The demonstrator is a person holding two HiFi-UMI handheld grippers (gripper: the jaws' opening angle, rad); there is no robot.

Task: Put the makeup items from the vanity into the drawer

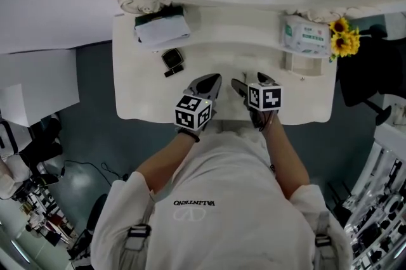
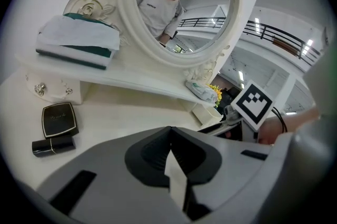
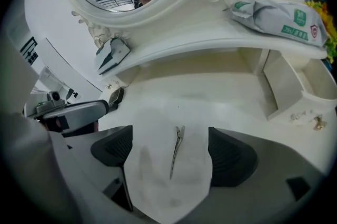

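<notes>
A thin metal hair clip [image 3: 176, 151] lies flat on the white vanity top [image 1: 216, 56]. My right gripper [image 3: 171, 146] is open, its dark pads standing either side of the clip without touching it. My left gripper [image 2: 170, 136] is shut with nothing in it, just left of the right one near the vanity's front edge. In the head view the left gripper [image 1: 206, 88] and right gripper [image 1: 244, 90] sit side by side. A black compact [image 2: 59, 119] and a black lipstick [image 2: 52, 145] rest at the left of the top; the compact [image 1: 172, 58] lies beyond the left gripper.
A round mirror [image 2: 179, 2] stands at the back over a raised shelf. Folded cloths [image 1: 162, 28] sit on the shelf's left, a tissue pack [image 1: 306, 35] on its right beside sunflowers [image 1: 343, 35]. Small knobbed drawers [image 3: 310, 120] flank the top.
</notes>
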